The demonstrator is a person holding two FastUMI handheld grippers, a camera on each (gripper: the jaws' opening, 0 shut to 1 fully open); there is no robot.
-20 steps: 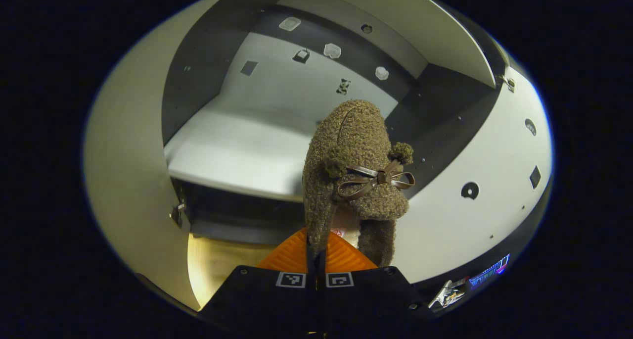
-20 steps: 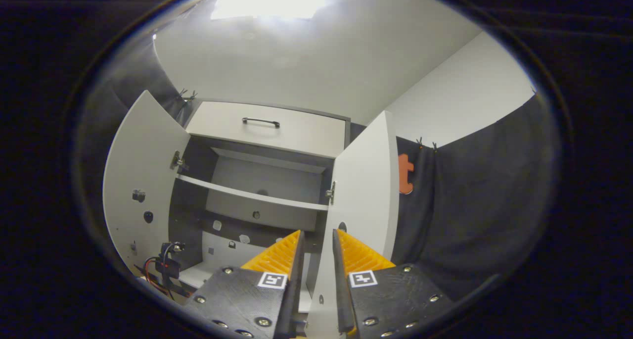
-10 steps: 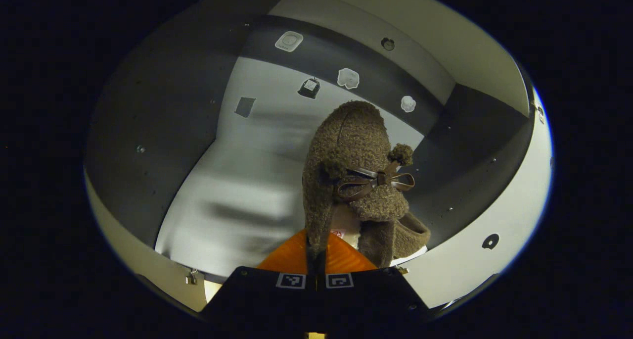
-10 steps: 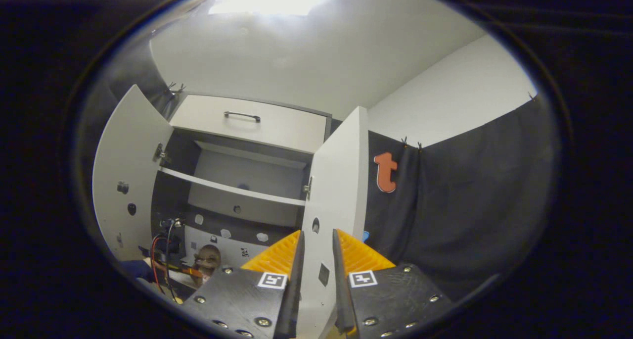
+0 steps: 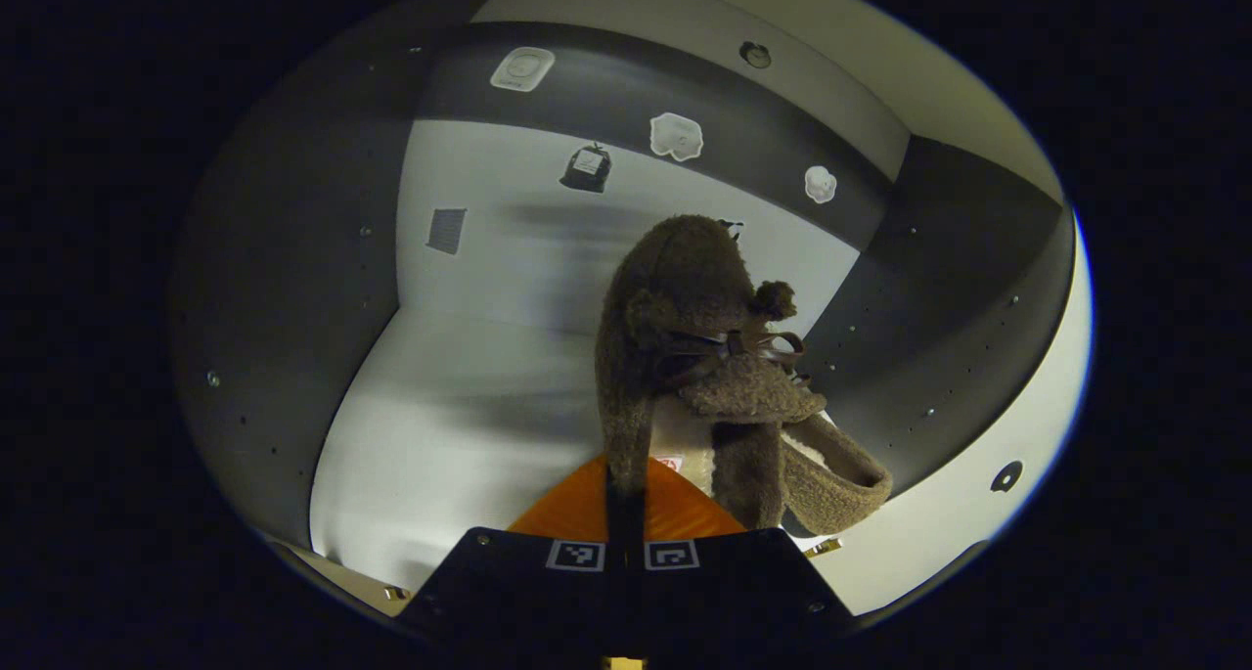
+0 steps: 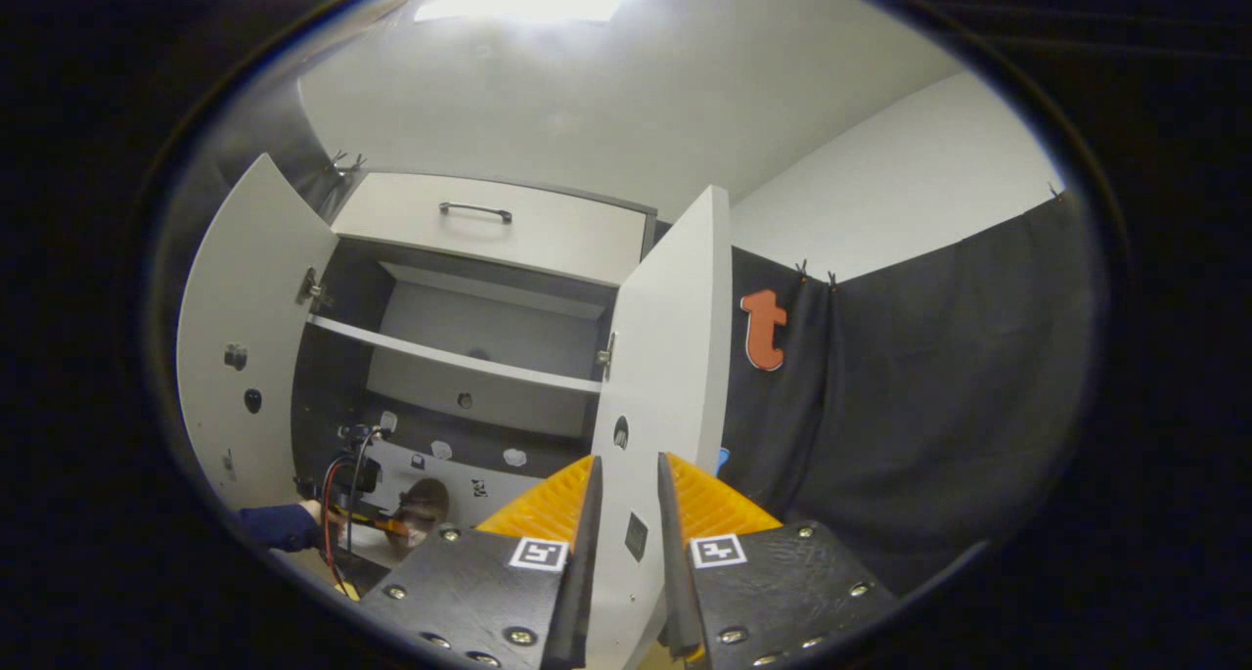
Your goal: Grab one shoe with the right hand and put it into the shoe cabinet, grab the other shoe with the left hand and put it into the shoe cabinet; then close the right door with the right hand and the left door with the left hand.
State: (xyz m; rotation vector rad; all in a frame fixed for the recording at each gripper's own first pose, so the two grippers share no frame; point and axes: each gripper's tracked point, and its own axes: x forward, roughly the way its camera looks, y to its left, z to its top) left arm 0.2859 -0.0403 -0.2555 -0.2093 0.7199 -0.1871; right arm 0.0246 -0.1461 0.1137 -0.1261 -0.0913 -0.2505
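The left gripper (image 5: 624, 474), fingers pinched on the heel rim of the fuzzy brown shoe (image 5: 699, 357), holds it toe-forward inside the shoe cabinet's lower compartment (image 5: 460, 416), beside the other shoe (image 5: 831, 469); the right gripper (image 6: 626, 513), narrowly parted, straddles the right door's (image 6: 665, 357) edge.

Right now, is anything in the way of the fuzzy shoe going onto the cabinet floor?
Mostly no: the floor ahead looks bare, but the other shoe lies close beside the held shoe.
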